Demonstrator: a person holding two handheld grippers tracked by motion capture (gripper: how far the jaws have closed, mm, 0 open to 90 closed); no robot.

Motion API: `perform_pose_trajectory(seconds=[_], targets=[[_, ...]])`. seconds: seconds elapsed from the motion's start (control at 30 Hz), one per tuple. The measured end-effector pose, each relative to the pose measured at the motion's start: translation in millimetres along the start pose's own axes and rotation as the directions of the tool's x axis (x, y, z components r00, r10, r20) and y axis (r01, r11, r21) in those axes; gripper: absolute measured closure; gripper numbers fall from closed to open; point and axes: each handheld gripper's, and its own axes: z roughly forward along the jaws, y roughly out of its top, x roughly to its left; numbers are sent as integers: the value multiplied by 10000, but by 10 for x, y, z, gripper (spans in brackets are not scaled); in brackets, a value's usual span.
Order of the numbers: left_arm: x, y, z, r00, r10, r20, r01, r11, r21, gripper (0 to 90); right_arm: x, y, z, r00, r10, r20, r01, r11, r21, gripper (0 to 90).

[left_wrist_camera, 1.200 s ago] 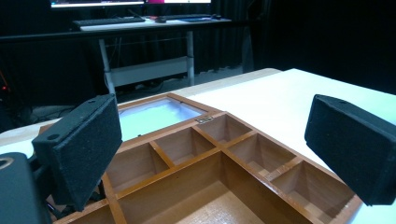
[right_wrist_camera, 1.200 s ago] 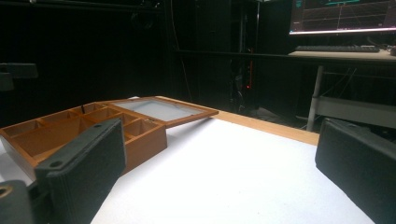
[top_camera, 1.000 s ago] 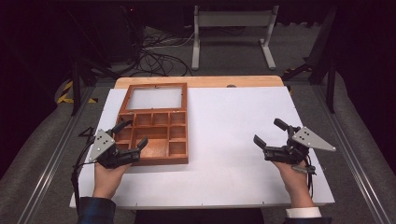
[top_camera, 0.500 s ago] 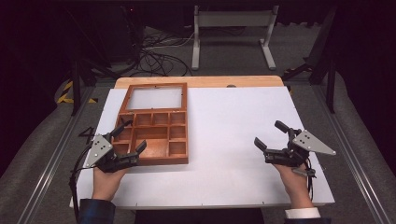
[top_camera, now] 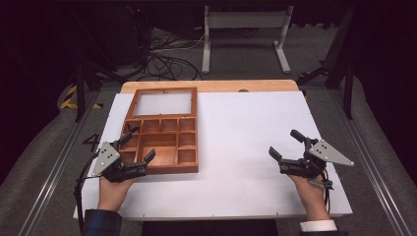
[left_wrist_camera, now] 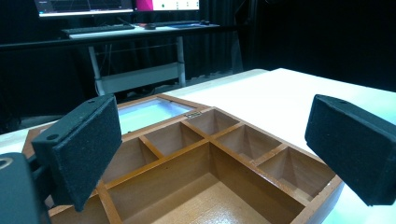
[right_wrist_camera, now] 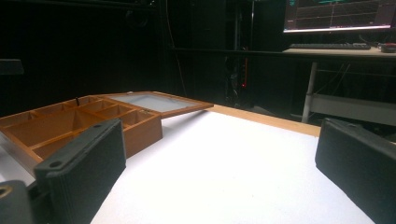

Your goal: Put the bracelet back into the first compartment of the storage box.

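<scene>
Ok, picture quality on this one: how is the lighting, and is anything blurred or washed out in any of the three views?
High view: the white table sheet is evenly lit, surroundings fall to black, and the image is soft. Left gripper view: the wooden box is fairly sharp, while the near jaws are blurred and the tabletop glows pale at far right. Right gripper view: dimmer overall, jaws out of focus, and the monitor is bright against darkness.

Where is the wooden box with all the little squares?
The wooden box lies open on the left side of the white table in the high view, its lid flat behind it, with the left tongs over its near corner.
</scene>
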Motion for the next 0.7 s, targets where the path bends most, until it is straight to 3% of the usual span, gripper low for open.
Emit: perform_pose_trajectory(seconds=[0.5,0.7], targets=[[32,-16,-7,10000,-14,-64,14,10000,57,44,-6,-14,13,10000,33,24,-33,10000,84,24],[53,-39,-7,9999,-105,-81,107,9998,155,45,-44,-47,25,9996,101,267,-111,9993,368,25]])
